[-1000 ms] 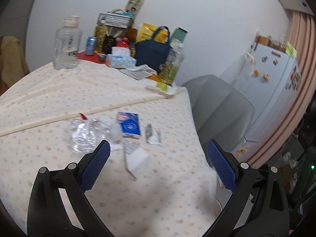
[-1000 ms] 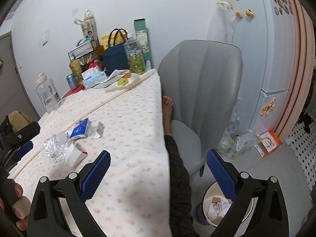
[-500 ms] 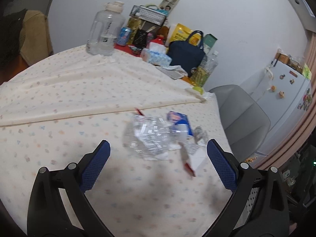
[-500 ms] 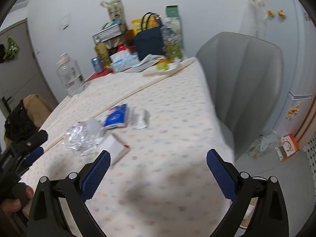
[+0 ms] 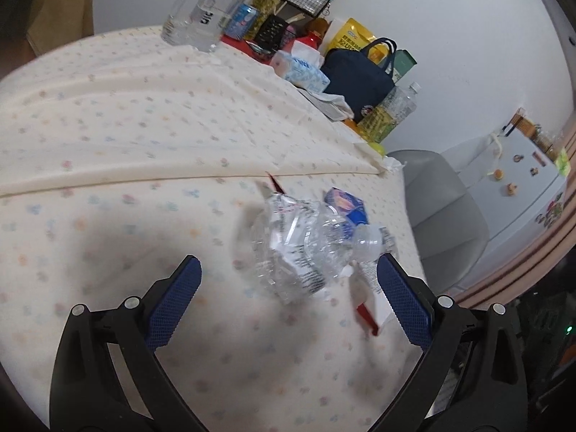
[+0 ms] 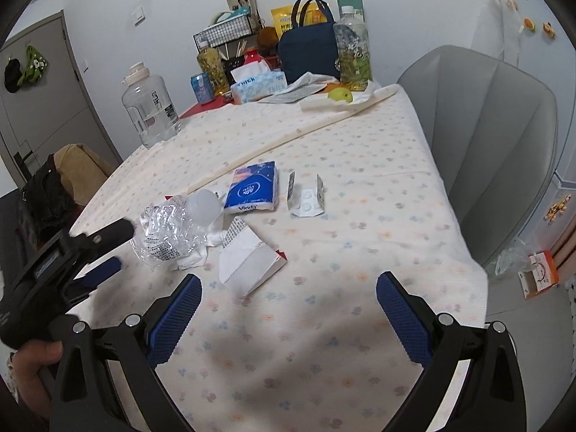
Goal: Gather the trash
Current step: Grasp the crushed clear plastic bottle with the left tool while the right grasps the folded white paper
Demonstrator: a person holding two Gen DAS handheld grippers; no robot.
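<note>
Right wrist: floral tablecloth (image 6: 360, 165); grey chair (image 6: 496, 136) beside.

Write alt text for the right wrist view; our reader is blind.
Open right tool hovers over a floral tablecloth strewn with a crushed bottle, white carton, tissue pack and blister pack. The left tool nears the bottle.

"Vinda" is printed on the blue tissue pack (image 6: 253, 189) ahead of the right jaws; "Thick" on the tissue box (image 6: 260, 85) far beyond.
</note>
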